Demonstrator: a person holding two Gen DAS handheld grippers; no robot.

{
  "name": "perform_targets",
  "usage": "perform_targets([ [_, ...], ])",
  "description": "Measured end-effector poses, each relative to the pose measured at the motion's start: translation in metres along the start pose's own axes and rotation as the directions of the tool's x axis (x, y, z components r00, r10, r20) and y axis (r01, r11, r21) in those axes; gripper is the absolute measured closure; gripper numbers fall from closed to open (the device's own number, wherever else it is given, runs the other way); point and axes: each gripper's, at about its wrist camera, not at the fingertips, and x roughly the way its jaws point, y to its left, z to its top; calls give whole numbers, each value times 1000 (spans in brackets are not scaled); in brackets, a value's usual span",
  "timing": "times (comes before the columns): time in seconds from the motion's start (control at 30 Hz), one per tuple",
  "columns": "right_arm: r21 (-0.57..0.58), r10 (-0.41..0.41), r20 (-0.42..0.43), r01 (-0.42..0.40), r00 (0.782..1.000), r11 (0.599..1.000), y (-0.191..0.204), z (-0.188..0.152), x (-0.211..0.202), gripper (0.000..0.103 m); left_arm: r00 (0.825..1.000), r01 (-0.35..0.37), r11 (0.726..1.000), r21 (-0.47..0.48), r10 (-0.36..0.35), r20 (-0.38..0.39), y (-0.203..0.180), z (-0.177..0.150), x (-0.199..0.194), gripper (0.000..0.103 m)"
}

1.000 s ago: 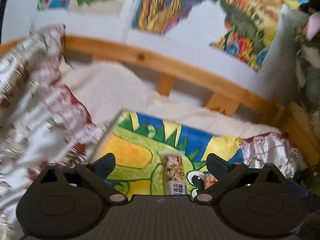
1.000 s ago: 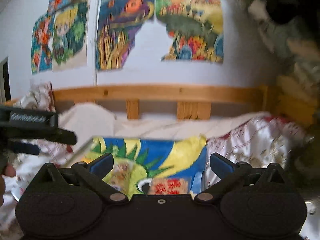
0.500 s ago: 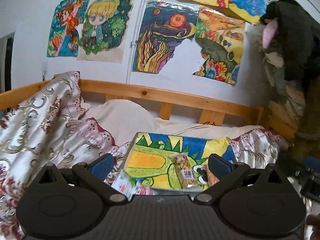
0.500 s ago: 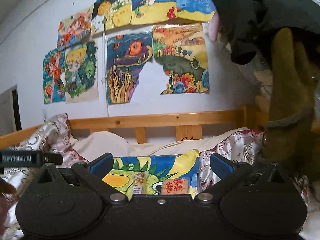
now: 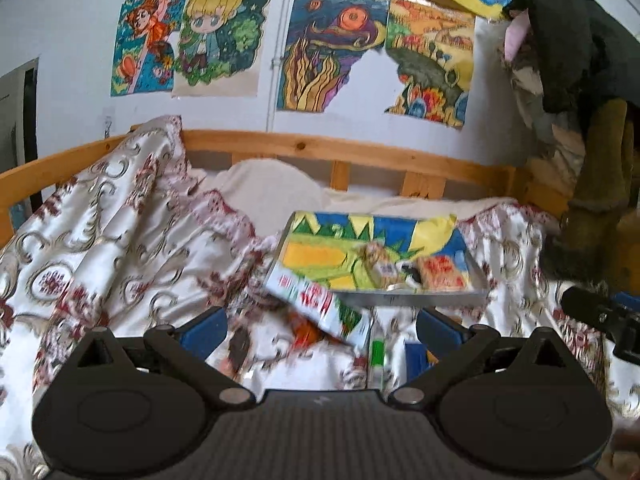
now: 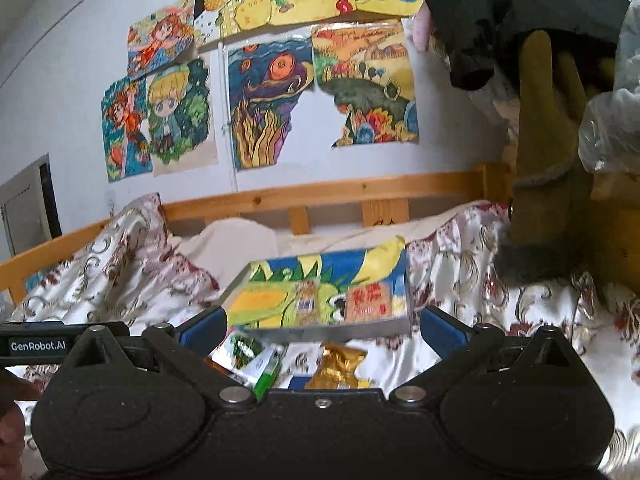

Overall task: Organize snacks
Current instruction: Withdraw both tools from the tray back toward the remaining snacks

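Both grippers have pulled back from the painted board (image 6: 320, 276), baring loose snacks (image 5: 320, 304) on the bedspread (image 5: 120, 240) beneath its near edge. Left gripper (image 5: 322, 326) and right gripper (image 6: 324, 326) hang released, empty. Soft bedding could tip the board and slide off its two packets (image 6: 340, 300).

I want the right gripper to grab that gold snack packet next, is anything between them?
Nothing visible does. The right gripper is open, and the gold packet lies uncovered on the bedspread below it.
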Motion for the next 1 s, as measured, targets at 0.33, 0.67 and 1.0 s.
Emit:
perform_targets([
  [0.33,-81,-17,-101,9,995,997,20,-18,-7,1,990,-31,1000,1,31,-138,13,-24,-1,1],
  [0.67,-103,-38,-167,21,985,994,24,-23,2,1,983,-63,995,81,75,-167,5,-30,1,1],
  [1.0,-124,-60,-207,35,977,992,26,-25,9,1,973,-66,992,109,88,-212,4,-31,10,1],
])
